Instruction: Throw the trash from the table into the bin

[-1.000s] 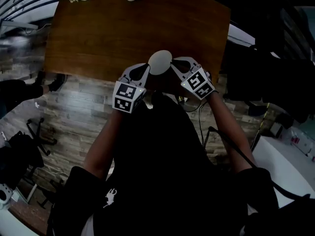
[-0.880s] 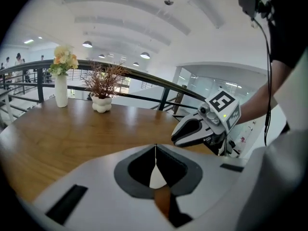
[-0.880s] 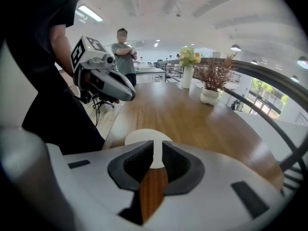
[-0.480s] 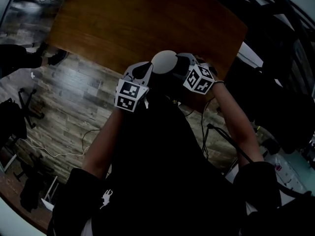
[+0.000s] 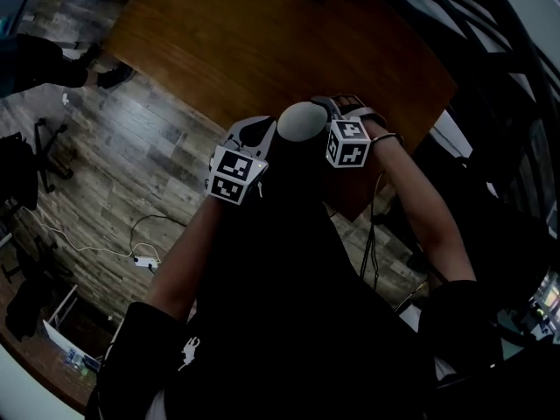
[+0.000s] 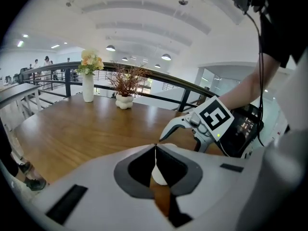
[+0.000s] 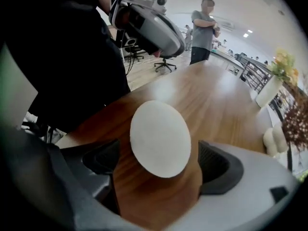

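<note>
While left hand-held gripper [image 6: 155, 150] clamps the disc [image 7: 160, 134] near the table [image 5: 245, 51] edge, right hand-held gripper [image 7: 160, 163] just opened

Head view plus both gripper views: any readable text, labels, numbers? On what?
No readable words or numbers anywhere.
Left marker cube, right marker cube: black-and-white square codes, no letters.
White disc: blank.
White print on dark top: small figure, no letters legible.
Screen: lit specks, too blurred to read.
</note>
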`<state>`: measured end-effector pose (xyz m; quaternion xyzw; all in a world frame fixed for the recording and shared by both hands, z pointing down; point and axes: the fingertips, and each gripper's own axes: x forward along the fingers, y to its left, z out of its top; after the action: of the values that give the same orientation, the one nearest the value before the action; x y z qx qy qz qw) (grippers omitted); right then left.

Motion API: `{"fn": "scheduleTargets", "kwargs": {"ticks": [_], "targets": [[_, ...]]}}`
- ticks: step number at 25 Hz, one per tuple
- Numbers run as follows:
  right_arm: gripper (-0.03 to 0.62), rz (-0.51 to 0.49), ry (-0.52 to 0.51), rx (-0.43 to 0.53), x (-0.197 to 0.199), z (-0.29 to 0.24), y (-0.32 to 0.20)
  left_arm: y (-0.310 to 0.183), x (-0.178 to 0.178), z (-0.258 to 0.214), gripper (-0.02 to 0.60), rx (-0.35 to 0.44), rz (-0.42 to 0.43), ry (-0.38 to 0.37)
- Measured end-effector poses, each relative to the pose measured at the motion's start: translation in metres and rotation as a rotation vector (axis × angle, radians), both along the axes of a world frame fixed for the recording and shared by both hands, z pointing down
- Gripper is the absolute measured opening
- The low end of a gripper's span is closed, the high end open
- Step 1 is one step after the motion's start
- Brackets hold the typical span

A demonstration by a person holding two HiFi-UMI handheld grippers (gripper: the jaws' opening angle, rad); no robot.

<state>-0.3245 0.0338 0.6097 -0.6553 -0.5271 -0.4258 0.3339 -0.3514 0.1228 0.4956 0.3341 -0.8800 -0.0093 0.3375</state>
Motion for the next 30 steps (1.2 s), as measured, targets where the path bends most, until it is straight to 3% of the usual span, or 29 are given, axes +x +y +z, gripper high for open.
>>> {"fn": "scheduleTargets", "kwargs": {"ticks": [4, 11, 16, 23, 30], "targets": [[0.486, -0.105, -0.003, 0.042, 0.005, 0.009, 0.009, 0.007, 0.002, -0.002, 0.014, -0.005, -0.033, 0.001], [0.486, -0.159, 0.028, 0.072, 0.006, 0.014, 0.018, 0.011, -0.001, 0.001, 0.014, -0.012, -0.041, 0.012], [0.485, -0.121, 0.084, 0.093, 0.007, 0.016, 0.017, 0.007, -0.003, 0.000, 0.014, -0.008, -0.028, 0.011], [0.464, -0.058, 0.079, 0.089, 0.003, 0.016, 0.020, 0.010, -0.006, -0.001, 0.014, -0.012, 0.003, 0.007], [0.456, 0.124, 0.070, 0.038, -0.002, 0.001, 0.027, 0.014, -0.015, -0.007, 0.013, -0.003, 0.065, -0.013]]}}
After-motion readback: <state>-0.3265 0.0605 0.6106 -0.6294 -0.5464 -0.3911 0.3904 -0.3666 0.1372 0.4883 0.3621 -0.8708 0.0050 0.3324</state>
